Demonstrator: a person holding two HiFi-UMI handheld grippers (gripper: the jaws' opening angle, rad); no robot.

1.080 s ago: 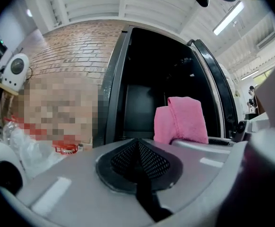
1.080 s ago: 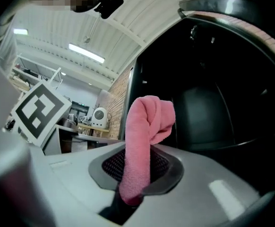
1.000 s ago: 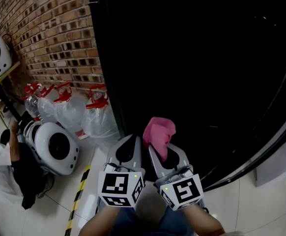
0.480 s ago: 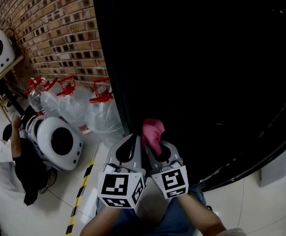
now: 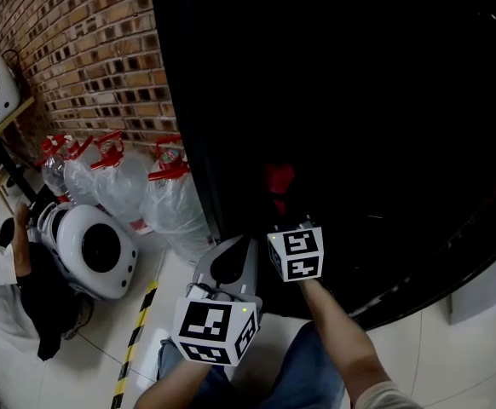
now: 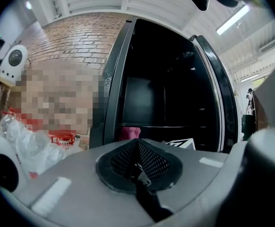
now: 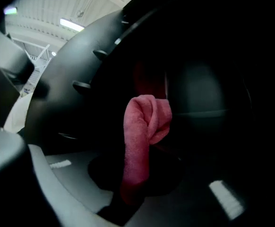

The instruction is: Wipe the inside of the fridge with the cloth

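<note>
Pink cloth pinched by right gripper inside dark fridge; left gripper jaws together.

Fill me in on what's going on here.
A person holds a gripper in each hand in front of an open black fridge. The right gripper is shut on a pink cloth and sits inside the dark fridge. It is too dark to tell whether the cloth touches a surface. The left gripper hangs outside the opening, jaws together with nothing between them.
</note>
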